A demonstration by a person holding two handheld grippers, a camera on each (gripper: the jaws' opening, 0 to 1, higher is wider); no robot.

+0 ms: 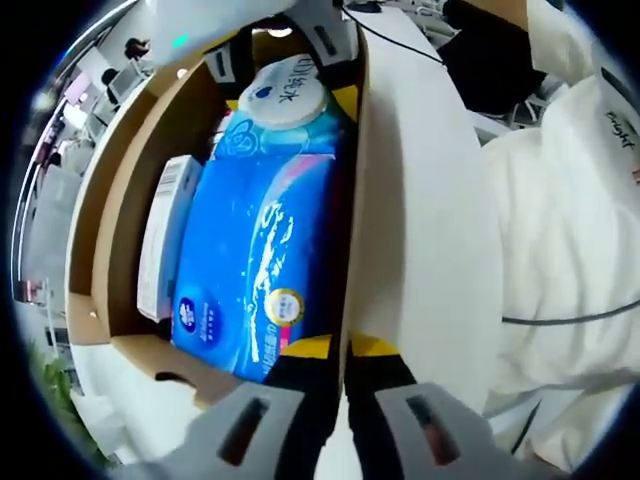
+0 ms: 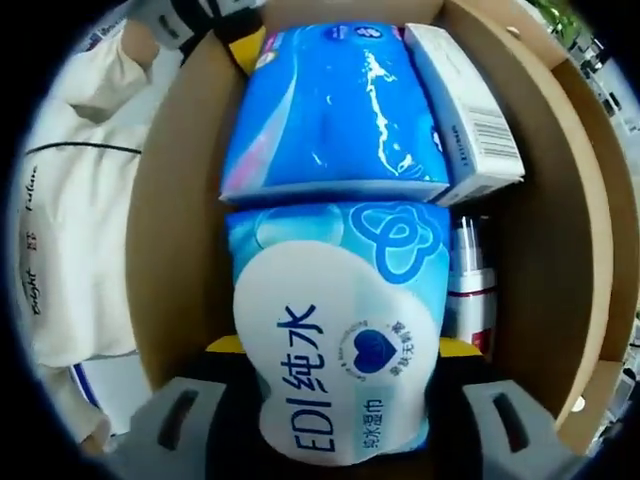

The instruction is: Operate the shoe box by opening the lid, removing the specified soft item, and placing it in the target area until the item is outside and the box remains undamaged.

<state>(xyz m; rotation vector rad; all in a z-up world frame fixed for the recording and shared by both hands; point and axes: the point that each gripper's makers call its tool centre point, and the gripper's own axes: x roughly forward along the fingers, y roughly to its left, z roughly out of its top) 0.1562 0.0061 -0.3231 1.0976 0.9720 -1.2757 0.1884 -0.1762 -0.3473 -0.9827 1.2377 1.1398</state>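
Note:
The brown cardboard shoe box (image 1: 125, 200) (image 2: 165, 250) stands open. Inside lies a blue tissue pack (image 1: 255, 260) (image 2: 330, 110), with a light-blue wet wipes pack with a white lid (image 1: 285, 95) (image 2: 335, 370) at one end. My right gripper (image 2: 340, 350) has its yellow-tipped jaws pressed against both sides of the wipes pack; in the left gripper view it (image 1: 285, 45) reaches in from the top. My left gripper (image 1: 343, 350) is closed on the box's side wall (image 1: 352, 200); in the right gripper view it (image 2: 215, 25) sits at that wall's far end.
A white carton with a barcode (image 1: 165, 235) (image 2: 465, 110) lies beside the tissue pack, with a small red-and-white bottle (image 2: 470, 290) next to it. A cream cloth (image 1: 570, 250) (image 2: 70, 200) lies outside the box beyond a white surface (image 1: 420, 250).

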